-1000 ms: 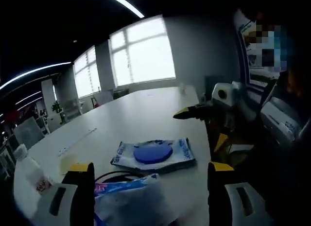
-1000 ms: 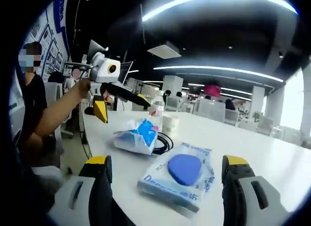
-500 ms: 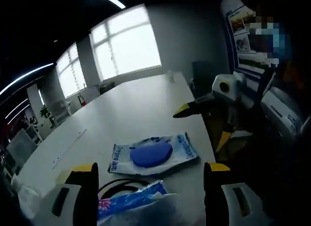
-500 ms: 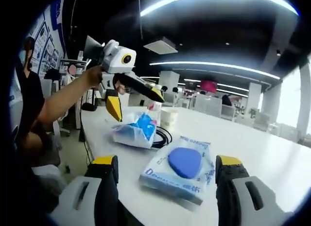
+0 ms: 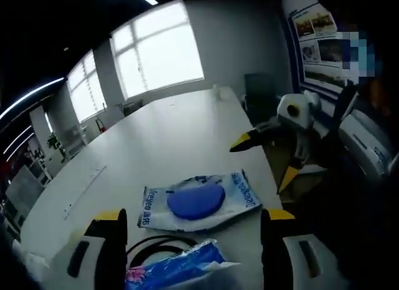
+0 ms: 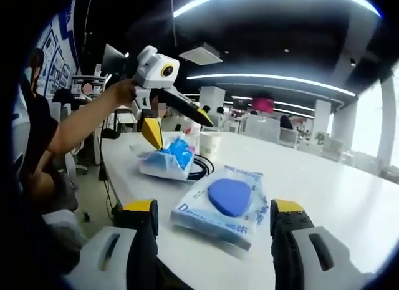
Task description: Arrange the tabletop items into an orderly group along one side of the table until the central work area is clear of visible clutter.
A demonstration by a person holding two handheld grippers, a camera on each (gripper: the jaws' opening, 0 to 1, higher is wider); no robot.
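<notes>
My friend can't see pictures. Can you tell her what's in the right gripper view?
A flat clear plastic packet with a round blue pad inside lies on a long white table, just ahead of the open right gripper. Behind it sit a crumpled blue and white bag and a coiled black cable, with the left gripper above them, fingers apart.

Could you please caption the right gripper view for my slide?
Left hand-held gripper open above blue tissue pack; wipes pouch nearer.

packet with blue disc (image 5: 198, 201): 1 | crumpled blue bag (image 6: 167, 159): 1 | black cable (image 6: 202, 168): 1 | cup (image 6: 210, 143): 1
</notes>
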